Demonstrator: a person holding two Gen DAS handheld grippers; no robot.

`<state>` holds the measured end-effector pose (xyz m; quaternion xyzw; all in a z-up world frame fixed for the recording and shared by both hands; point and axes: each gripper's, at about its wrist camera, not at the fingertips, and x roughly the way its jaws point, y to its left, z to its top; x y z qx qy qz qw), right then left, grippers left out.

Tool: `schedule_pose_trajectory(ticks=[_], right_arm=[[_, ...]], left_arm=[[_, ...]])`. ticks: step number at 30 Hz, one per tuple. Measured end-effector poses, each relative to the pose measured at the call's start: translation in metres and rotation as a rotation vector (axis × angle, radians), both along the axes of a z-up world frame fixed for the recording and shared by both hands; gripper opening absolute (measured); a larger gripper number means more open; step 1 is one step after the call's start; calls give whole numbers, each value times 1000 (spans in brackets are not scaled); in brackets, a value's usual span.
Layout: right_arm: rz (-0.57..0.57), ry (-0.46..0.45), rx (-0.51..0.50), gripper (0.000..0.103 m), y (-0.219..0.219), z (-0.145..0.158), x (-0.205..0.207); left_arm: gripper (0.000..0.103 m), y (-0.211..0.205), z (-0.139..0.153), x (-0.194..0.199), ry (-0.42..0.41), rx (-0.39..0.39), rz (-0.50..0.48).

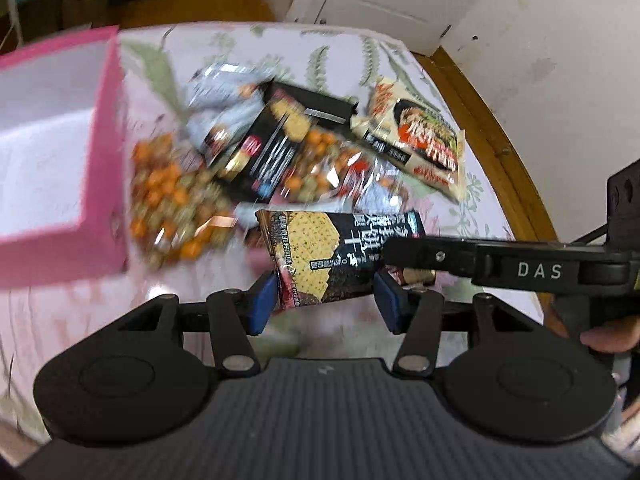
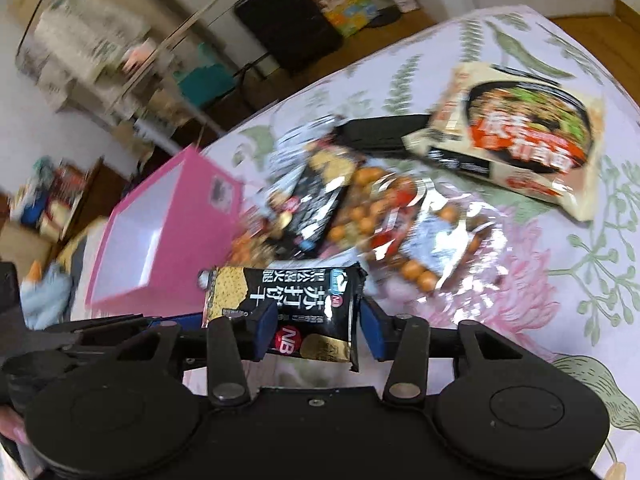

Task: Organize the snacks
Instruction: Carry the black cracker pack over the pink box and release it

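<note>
A black soda-cracker packet (image 1: 320,256) is seen nearest the lens, between the blue pads of the left gripper (image 1: 326,300); whether those pads touch it cannot be told. In the right view the same packet (image 2: 296,300) lies between the right gripper (image 2: 318,330) pads, the jaws narrowed about it. A hand-over or carry towards the pink box (image 1: 60,152) is judged to be in hand. The box, left of the packet, appears empty. The remaining snacks (image 1: 304,148) are heaped right of the box.
</note>
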<state>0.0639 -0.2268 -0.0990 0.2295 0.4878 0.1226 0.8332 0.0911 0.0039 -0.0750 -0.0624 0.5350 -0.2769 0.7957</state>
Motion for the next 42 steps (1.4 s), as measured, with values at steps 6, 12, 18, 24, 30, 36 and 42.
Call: schedule_pose_trajectory(ticks=[6, 12, 18, 24, 30, 36, 42], right_arm=[[136, 7, 31, 34, 38, 18, -5], [304, -58, 27, 29, 87, 45, 12], [395, -138, -14, 28, 132, 68, 51], [419, -170, -34, 29, 169, 72, 104], [469, -115, -113, 30, 205, 45, 163], [520, -73, -207, 30, 231, 17, 206], [551, -85, -322, 33, 245, 9, 218]], left_arm=[[51, 59, 13, -26, 22, -13, 57], [51, 113, 30, -33, 23, -18, 137], [51, 153, 43, -16, -2, -41, 228], [51, 180, 44, 25, -81, -7, 289], [51, 204, 11, 88, -72, 12, 335], [51, 216, -28, 142, -6, 31, 334], [51, 217, -48, 171, 52, 29, 331]])
